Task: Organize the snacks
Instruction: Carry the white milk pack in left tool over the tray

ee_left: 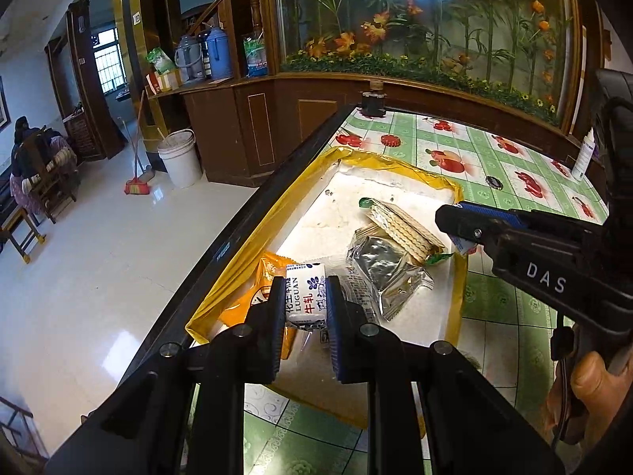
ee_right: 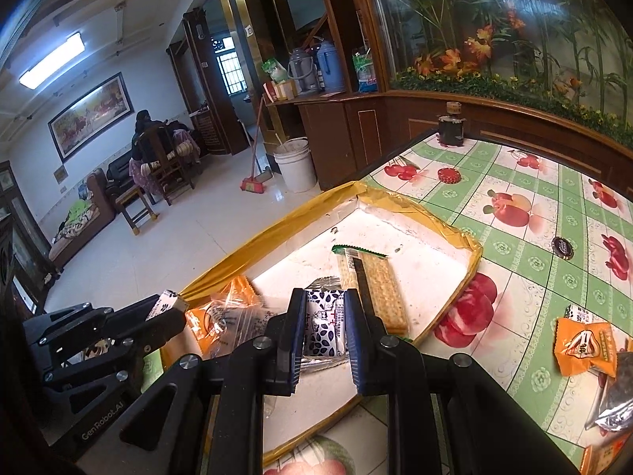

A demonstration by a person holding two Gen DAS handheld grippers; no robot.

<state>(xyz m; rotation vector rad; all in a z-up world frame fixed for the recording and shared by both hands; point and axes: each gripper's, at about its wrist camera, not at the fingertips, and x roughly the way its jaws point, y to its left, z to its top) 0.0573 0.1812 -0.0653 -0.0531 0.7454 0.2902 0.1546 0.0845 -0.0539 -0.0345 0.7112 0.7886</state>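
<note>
A shallow tray with gold rim [ee_left: 253,237] [ee_right: 431,213] lies on the table. My left gripper [ee_left: 306,297] is shut on a white-and-blue candy [ee_left: 306,293] above the tray's near corner; it also shows in the right wrist view [ee_right: 168,308]. My right gripper [ee_right: 324,324] is shut on a second white-and-blue candy [ee_right: 324,316] over the tray; it also shows in the left wrist view [ee_left: 459,233]. In the tray lie a wafer pack [ee_left: 403,227] [ee_right: 379,281], a silver packet [ee_left: 379,269] and an orange packet [ee_left: 253,297] [ee_right: 221,312].
The table has a green fruit-print cloth [ee_right: 514,206]. Loose orange [ee_right: 585,348] and silver [ee_right: 617,396] snack packets lie on it at the right. A black jar [ee_right: 451,126], bottle caps and a white bottle [ee_left: 584,154] stand further back. The table's edge [ee_left: 237,229] drops to the floor on the left.
</note>
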